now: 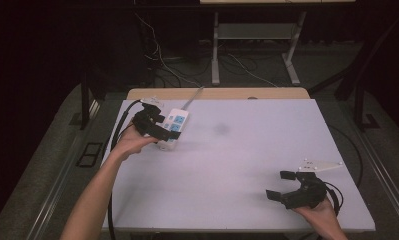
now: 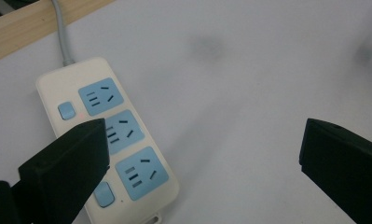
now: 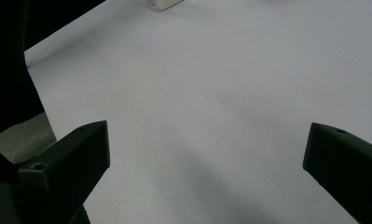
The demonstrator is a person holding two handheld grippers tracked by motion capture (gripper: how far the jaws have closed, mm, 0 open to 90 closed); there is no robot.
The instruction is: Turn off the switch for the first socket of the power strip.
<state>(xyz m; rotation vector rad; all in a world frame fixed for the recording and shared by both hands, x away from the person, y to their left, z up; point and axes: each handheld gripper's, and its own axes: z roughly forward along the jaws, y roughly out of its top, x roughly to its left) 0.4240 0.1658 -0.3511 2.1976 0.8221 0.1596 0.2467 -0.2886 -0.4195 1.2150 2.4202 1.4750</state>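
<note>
A cream power strip with three blue sockets lies at the table's back left, its grey cord running off the far edge. My left gripper hovers just above it, open. In the left gripper view the strip shows two blue buttons; the wide-apart jaws of my left gripper hold nothing, and the left jaw overlaps the strip's left side. My right gripper is open near the front right of the table. In the right gripper view it faces bare white tabletop, with the strip's end far off.
The white tabletop has a wooden strip along its far edge. Black cables trail from the left gripper over the table's left side. Desk legs and wires stand on the floor beyond.
</note>
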